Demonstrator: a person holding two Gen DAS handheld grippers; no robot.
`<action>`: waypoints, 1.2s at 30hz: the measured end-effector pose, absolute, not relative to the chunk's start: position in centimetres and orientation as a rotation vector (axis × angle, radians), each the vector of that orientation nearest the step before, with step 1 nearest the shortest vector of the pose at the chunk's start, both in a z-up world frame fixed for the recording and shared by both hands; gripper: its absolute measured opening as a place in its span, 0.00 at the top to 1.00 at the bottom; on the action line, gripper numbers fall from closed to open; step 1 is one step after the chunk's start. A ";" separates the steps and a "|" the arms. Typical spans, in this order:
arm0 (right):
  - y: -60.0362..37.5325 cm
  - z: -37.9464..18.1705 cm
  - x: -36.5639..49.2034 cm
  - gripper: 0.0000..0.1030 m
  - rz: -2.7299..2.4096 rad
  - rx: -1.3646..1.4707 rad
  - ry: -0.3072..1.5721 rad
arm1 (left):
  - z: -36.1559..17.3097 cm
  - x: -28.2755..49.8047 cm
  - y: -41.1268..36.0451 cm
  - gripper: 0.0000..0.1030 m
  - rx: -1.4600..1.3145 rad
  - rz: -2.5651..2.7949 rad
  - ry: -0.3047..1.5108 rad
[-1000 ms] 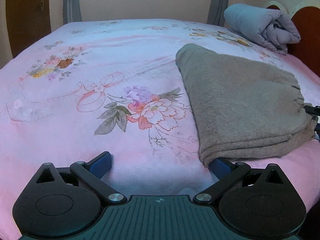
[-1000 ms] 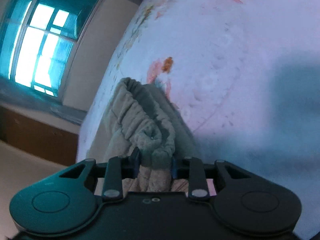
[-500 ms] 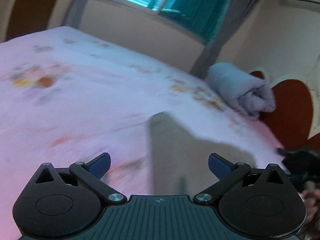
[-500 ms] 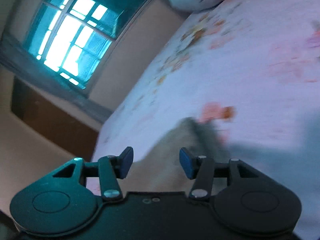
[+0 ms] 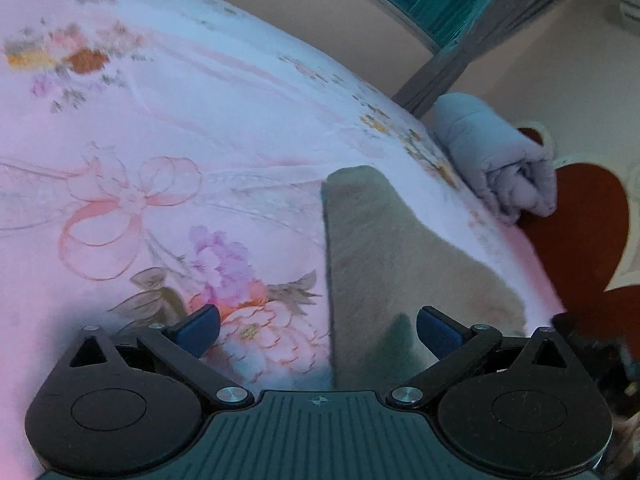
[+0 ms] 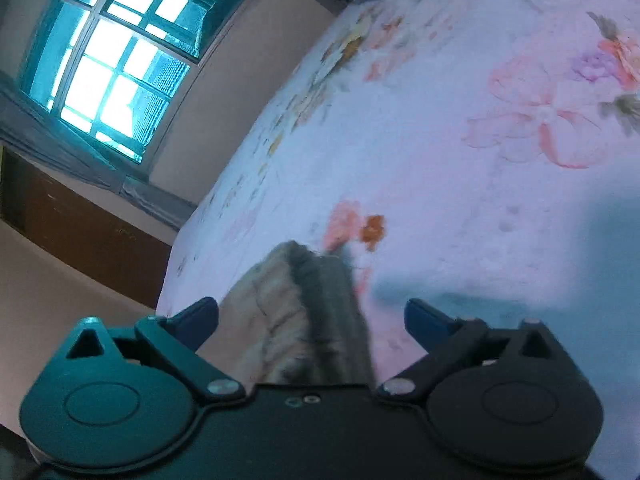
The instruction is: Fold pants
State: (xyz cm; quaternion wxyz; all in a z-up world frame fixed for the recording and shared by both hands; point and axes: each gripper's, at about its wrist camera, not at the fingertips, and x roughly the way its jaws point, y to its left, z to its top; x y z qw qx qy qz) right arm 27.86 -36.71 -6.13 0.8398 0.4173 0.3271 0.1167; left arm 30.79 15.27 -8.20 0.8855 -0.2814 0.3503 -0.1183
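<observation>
The folded beige-grey pants [image 5: 384, 256] lie flat on the pink floral bedsheet [image 5: 168, 128], narrow end pointing away. My left gripper [image 5: 318, 330] is open and empty, hovering above the near left edge of the pants. In the right wrist view the pants [image 6: 304, 312] show their gathered waistband end between the fingers. My right gripper [image 6: 312, 320] is open wide and holds nothing, just above that end.
A rolled grey quilt [image 5: 496, 156] lies at the head of the bed beside a red-brown headboard [image 5: 580, 224]. A window [image 6: 120, 52] with curtains and a dark wooden cabinet [image 6: 72, 224] stand beyond the bed's far side.
My right gripper let go of the waistband and opened wide, then lifted back. My left gripper stayed open and rose, tilting up over the pants.
</observation>
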 end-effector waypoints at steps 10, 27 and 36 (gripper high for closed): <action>-34.7 -8.9 29.7 0.17 0.406 0.893 0.827 | -9.1 33.8 12.1 0.00 -0.616 -0.347 0.784; -33.7 -9.7 33.2 0.42 0.564 0.969 0.977 | -11.0 38.9 10.6 0.37 -0.684 -0.481 0.906; -31.9 -6.7 31.8 0.61 0.553 0.832 0.934 | -10.6 36.9 10.7 0.76 -0.750 -0.494 0.832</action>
